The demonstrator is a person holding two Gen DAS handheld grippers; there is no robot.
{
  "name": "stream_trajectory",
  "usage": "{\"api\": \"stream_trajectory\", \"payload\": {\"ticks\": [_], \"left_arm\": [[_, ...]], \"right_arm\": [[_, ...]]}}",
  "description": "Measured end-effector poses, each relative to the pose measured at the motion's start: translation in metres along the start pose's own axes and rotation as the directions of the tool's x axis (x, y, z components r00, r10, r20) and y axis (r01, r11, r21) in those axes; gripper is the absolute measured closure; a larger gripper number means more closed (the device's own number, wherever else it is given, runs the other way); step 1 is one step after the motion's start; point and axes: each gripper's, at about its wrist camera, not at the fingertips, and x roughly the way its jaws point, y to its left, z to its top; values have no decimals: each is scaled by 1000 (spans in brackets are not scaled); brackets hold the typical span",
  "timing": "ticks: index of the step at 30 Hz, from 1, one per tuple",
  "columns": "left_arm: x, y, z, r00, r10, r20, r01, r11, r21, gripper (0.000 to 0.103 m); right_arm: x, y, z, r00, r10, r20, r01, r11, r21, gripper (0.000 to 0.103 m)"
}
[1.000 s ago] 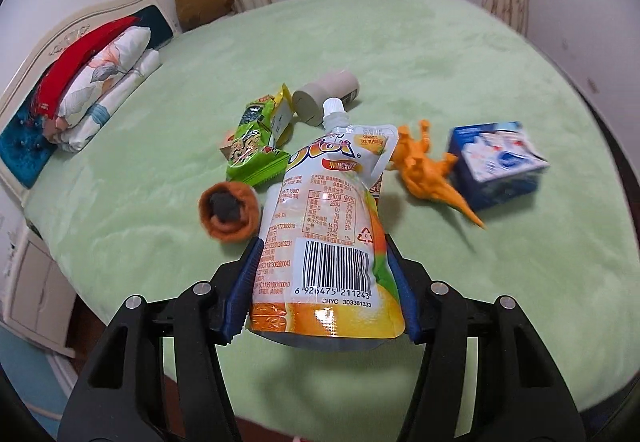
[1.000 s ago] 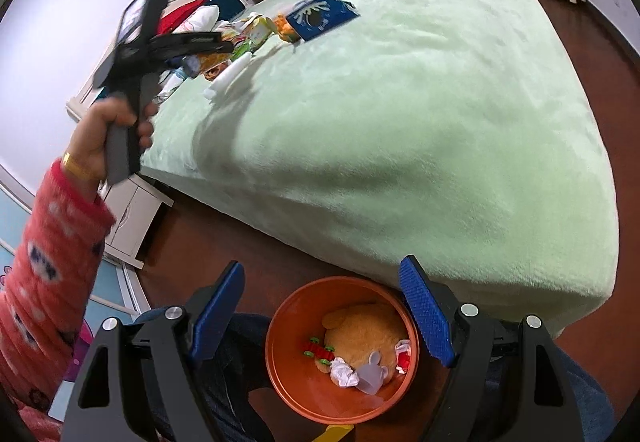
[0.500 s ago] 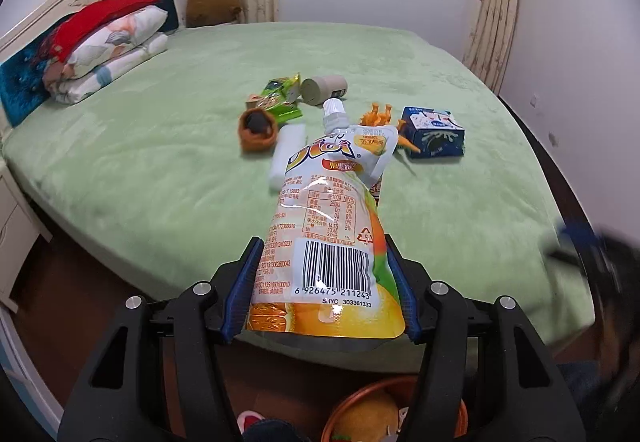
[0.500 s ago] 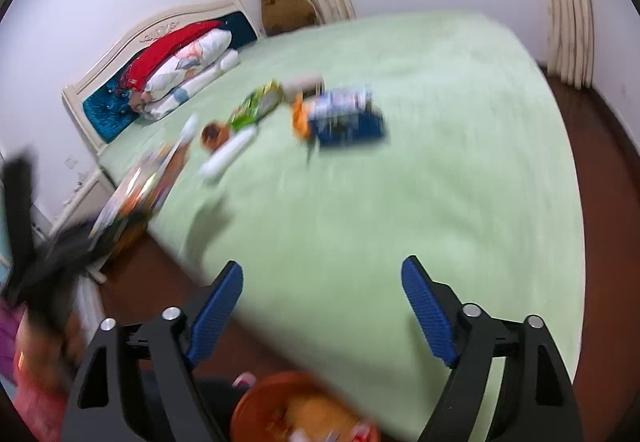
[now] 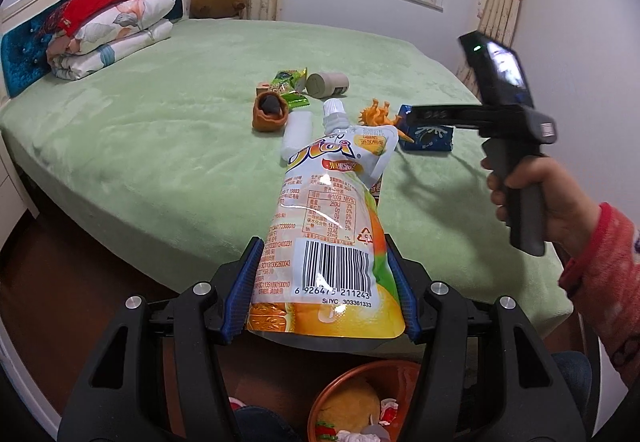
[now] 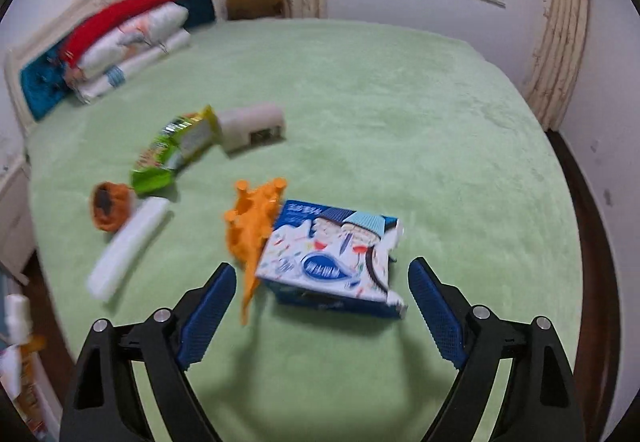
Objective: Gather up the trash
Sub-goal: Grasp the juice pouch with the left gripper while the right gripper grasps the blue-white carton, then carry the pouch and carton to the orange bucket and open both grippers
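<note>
Left gripper (image 5: 324, 294) clamps pouch (image 5: 334, 222) by its base, above bin (image 5: 340, 394), likely to drop it. Right gripper (image 6: 320, 306), jaws just widening and empty, lines up on box (image 6: 332, 258) on bed (image 6: 400, 113).

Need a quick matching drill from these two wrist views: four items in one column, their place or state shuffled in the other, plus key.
Items:
1. juice pouch
2. blue box
3. orange bowl
4. right gripper

States:
A. on the floor below the left gripper, trash inside
B. open, nothing between the pads
C. clamped between blue pads
D. lying on the green bed beside the orange dinosaur

Pairs: 1-C, 2-D, 3-A, 4-B
</note>
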Motion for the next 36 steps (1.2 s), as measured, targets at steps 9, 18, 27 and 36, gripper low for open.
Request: {"api": "stream_trajectory", "payload": {"ticks": [9,18,27,36], "left_arm": [[-2,2,2,1000,-14,8,14,1000,-3,46],[-9,-10,1,999,-33,10,33,999,14,46],[-25,-27,-5,999,-39,17,38,998,54,46],[-28,-40,-50,998,-27,-62,32,995,90,46]], "right_arm": [[-4,-20,-2,1000,-18,-19,19,998,61,37],[-81,-57,-19,994,65,89,-74,993,92,37],[-180,-72,-69,961,187,202,-205,976,69,37],[-217,-43,-176,954,279,104,-277,960,-38,37]]}}
